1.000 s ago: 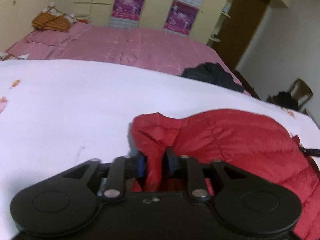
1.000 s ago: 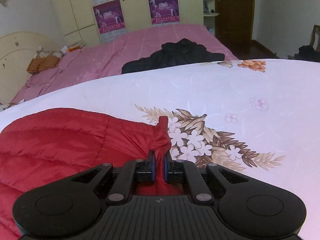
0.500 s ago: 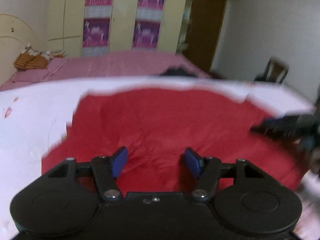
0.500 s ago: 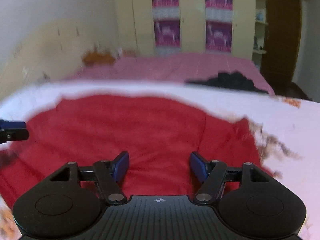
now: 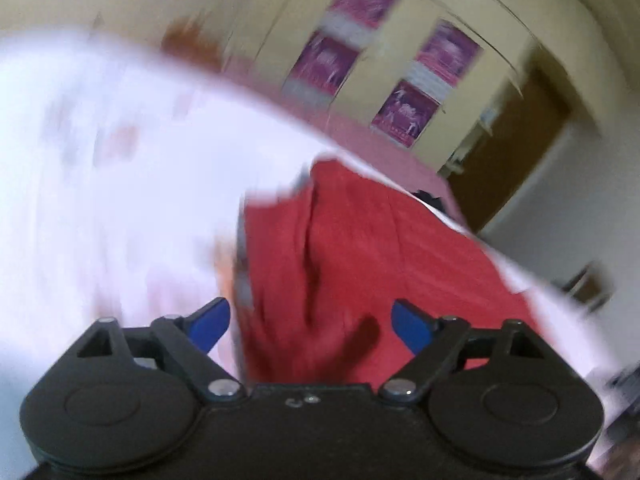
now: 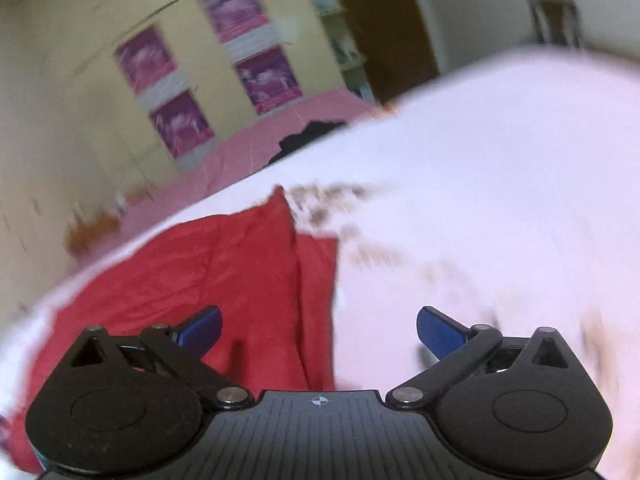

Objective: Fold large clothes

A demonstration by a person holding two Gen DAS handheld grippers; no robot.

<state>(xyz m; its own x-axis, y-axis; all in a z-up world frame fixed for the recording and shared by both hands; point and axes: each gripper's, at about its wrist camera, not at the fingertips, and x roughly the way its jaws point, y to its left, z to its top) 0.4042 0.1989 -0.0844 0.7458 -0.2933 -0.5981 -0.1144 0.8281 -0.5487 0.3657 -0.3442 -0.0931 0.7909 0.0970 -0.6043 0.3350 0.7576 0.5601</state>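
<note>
Jaws on both our left gripper [image 5: 310, 326] and right gripper [image 6: 318, 328] have just been opening and stand released, nothing between them; we leave the red puffer jacket [image 5: 372, 264] folded on the white floral bedspread [image 6: 480, 200].

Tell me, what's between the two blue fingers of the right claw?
Nothing is gripped. In the right wrist view, the right claw is open; behind the gap lie the red jacket's edge and the white flowered sheet.
</note>
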